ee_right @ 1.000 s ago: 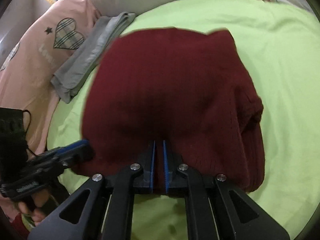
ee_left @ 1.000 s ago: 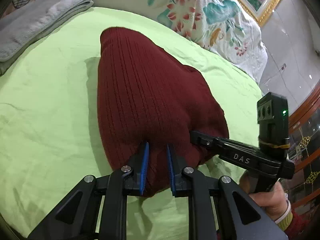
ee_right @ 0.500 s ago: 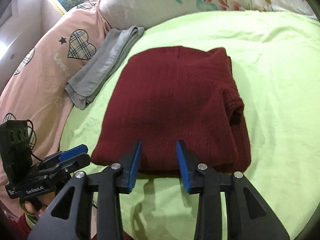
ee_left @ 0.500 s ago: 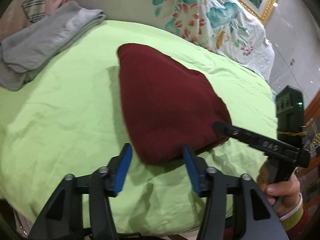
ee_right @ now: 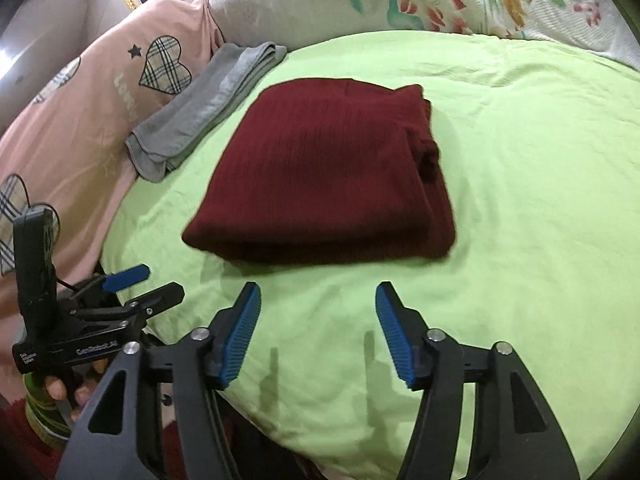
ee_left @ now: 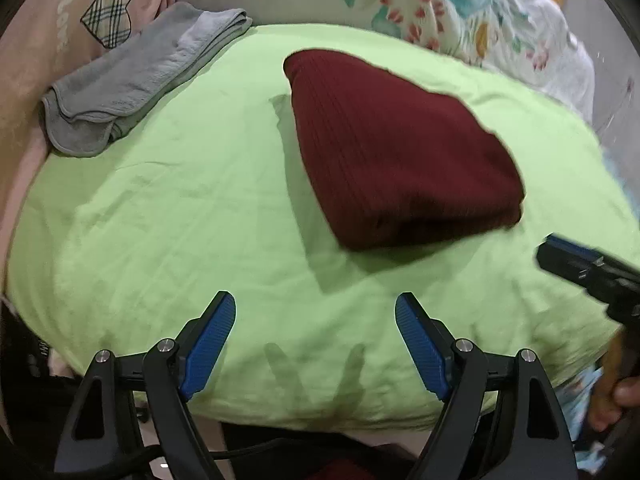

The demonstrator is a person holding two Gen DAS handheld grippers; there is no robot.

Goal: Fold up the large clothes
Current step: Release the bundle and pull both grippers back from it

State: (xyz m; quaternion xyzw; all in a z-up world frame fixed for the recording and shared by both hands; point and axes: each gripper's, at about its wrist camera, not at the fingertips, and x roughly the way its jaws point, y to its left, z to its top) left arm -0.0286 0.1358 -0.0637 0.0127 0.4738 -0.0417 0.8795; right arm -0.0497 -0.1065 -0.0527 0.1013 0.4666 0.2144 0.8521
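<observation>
A dark red ribbed sweater (ee_left: 396, 152) lies folded into a thick rectangle on the light green bedsheet (ee_left: 180, 216); it shows in the right wrist view too, as the sweater (ee_right: 332, 176). My left gripper (ee_left: 315, 316) hangs over bare sheet short of the sweater's near edge, jaws opening wide, nothing between them. My right gripper (ee_right: 318, 304) is likewise back from the sweater, jaws opening, nothing between them. Each gripper appears in the other's view: the right one at the right edge (ee_left: 576, 264), the left one at lower left (ee_right: 132, 280), held by a hand.
A folded grey towel (ee_left: 132, 84) lies at the sheet's far left. Behind it is a pink pillow with plaid hearts (ee_right: 120, 80). A floral quilt (ee_left: 460, 8) is bunched along the far side. The bed's near edge drops off below the grippers.
Both grippers let go of the sweater's near edge, opened, and pulled back from it. The sweater now lies free on the sheet.
</observation>
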